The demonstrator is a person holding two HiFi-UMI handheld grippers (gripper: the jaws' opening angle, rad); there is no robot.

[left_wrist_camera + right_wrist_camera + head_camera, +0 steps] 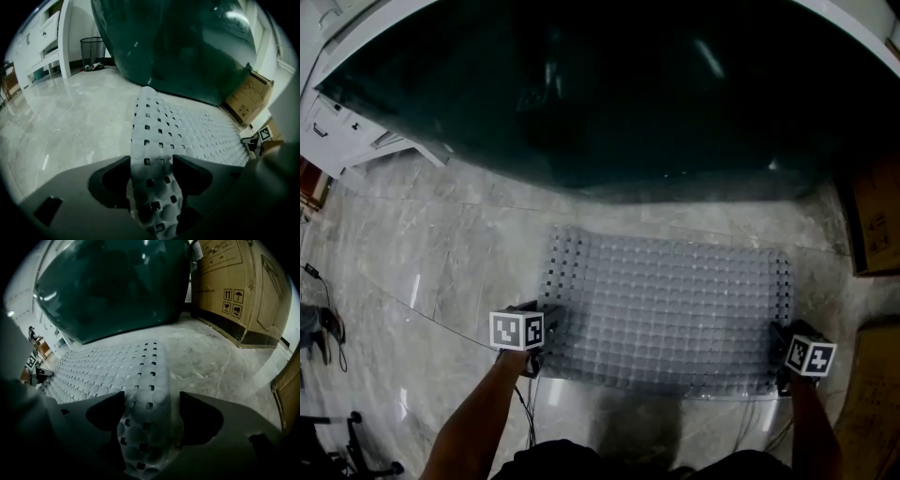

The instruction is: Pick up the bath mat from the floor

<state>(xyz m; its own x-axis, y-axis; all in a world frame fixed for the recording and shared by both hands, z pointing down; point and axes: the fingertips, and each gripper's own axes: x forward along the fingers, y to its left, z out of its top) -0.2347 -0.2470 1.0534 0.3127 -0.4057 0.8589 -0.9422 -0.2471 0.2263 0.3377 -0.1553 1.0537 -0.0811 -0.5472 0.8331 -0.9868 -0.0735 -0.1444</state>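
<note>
Held left gripper (pixel 152 176) with jaws spread wide astride the near left corner of the bath mat (pixel 666 314), pads not clamping, had it lying flat on the marble floor (pixel 441 253) before the dark tub (pixel 609 84), held right gripper (pixel 152 411) equally wide astride the near right corner.

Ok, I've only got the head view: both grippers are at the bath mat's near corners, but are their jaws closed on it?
Observer: Not the left gripper: its jaws stand wide apart, with a corner of the bath mat between them.
Operator: And the right?
Observer: The right gripper too: jaws apart, the other corner between them.
Operator: Anything outside my frame?
Observer: A black mesh wastebasket by the white cabinet.
</note>
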